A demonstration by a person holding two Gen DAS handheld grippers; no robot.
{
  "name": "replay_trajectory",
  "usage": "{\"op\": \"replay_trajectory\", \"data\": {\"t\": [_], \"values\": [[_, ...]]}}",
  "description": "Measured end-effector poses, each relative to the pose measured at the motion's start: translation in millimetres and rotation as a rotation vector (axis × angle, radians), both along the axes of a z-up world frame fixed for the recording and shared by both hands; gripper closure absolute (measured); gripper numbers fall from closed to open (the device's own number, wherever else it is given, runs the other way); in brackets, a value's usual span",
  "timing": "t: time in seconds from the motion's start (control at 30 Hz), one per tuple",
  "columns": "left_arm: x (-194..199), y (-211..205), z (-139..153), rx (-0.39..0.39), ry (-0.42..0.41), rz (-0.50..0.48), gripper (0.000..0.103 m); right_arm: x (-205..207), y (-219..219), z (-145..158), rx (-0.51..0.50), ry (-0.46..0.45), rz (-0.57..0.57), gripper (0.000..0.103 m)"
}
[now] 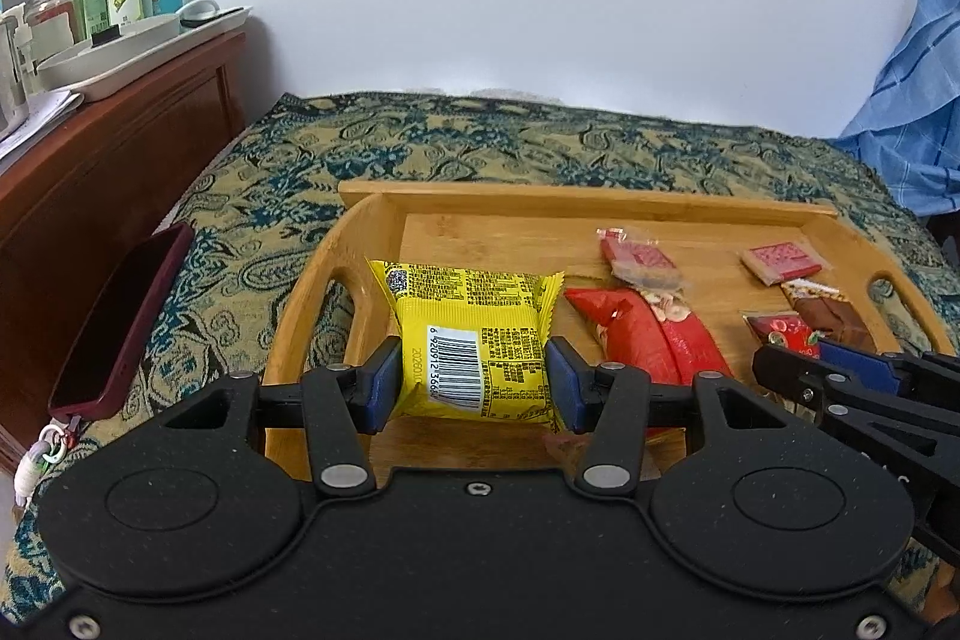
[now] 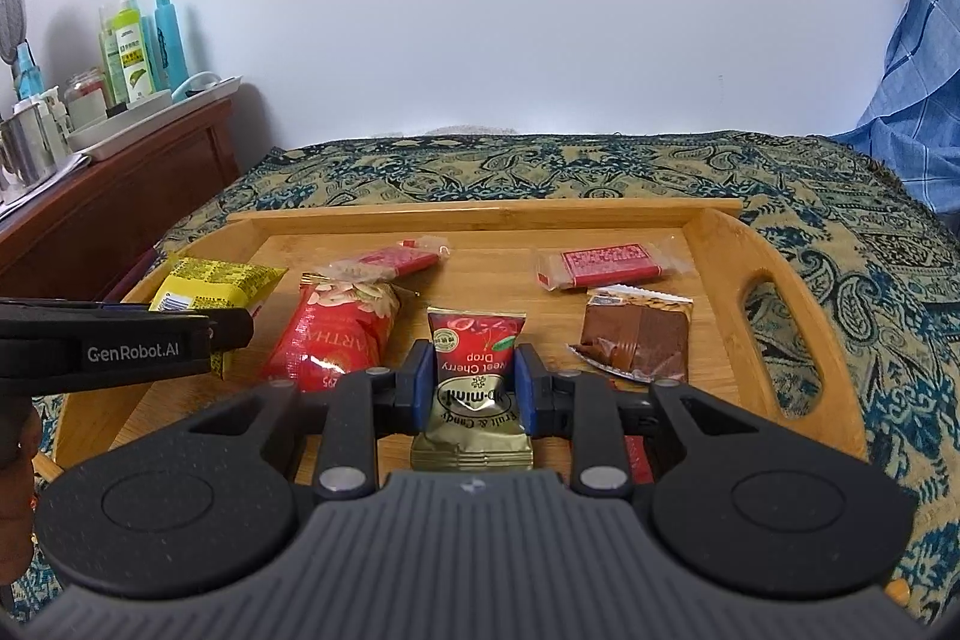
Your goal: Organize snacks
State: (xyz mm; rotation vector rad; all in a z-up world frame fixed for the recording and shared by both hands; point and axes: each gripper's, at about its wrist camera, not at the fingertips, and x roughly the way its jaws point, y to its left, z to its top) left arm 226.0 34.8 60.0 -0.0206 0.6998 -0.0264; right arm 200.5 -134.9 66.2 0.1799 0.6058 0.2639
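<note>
While both grippers sit low over the wooden tray [image 2: 720, 244], each has one snack between its fingers: the left gripper [image 1: 474, 379] grasps the yellow packet [image 1: 474, 334] by its two side edges, barcode face up, and the right gripper [image 2: 471, 382] grasps the cherry candy packet [image 2: 474, 370] across its middle. In both views the blue pads press on the wrapper, so these read as grips rather than released fingers. Whether the packets rest on the tray floor or hang just above it I cannot tell. Held by the sides, each packet stays flat and can be set down squarely — probably why they are taken that way.

The tray lies on a patterned cloth [image 2: 600, 166] covering the surface below. Counted across the tray, six snacks — one yellow packet at the left, one red seed bag [image 2: 336, 334] beside it, one cherry candy in the middle front, one brown chocolate wafer [image 2: 636, 340] to the right, and two small red-labelled bars [image 2: 606, 262] along the back. Two grippers, one tray.
</note>
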Motion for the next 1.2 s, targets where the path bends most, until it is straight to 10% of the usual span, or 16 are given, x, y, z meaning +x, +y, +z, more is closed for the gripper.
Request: {"op": "replay_trajectory", "data": {"t": [0.2, 1.2], "values": [[-7, -1, 4, 0.004, 0.0, 0.002, 0.05, -6, 1, 2, 0.002, -0.011, 0.01, 0.048], [-141, 63, -1, 0.025, 0.02, 0.09, 0.019, -142, 19, -2, 0.054, -0.114, 0.057, 0.037]]}}
